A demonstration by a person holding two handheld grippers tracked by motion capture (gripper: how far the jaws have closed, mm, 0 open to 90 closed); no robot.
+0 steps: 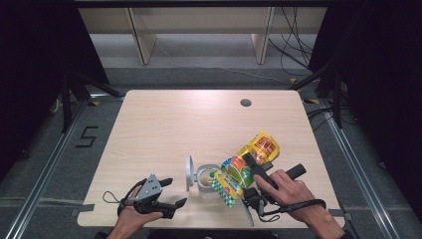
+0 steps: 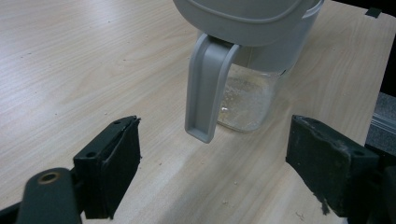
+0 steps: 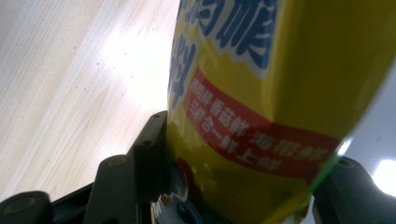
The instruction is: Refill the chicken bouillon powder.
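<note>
A yellow and green snack bag (image 1: 249,162) is tilted down to the left, its lower end over a small clear jar (image 1: 205,180) near the table's front edge. The jar's grey lid (image 1: 189,173) stands swung open on its left. My right gripper (image 1: 256,167) is shut on the bag's middle; in the right gripper view the bag (image 3: 261,93) sits between both black jaws (image 3: 247,177). My left gripper (image 1: 175,192) rests at the front left, open, a little short of the jar. In its own view the jar (image 2: 243,102) with pale crumbs inside and a grey clasp (image 2: 205,88) stands ahead of the spread jaws (image 2: 219,163).
The wooden table (image 1: 164,129) has a round cable hole (image 1: 246,103) at the back right. Beyond the far edge are pale shelf legs and floor cables (image 1: 293,50). A "5" mark (image 1: 87,136) is on the floor at the left.
</note>
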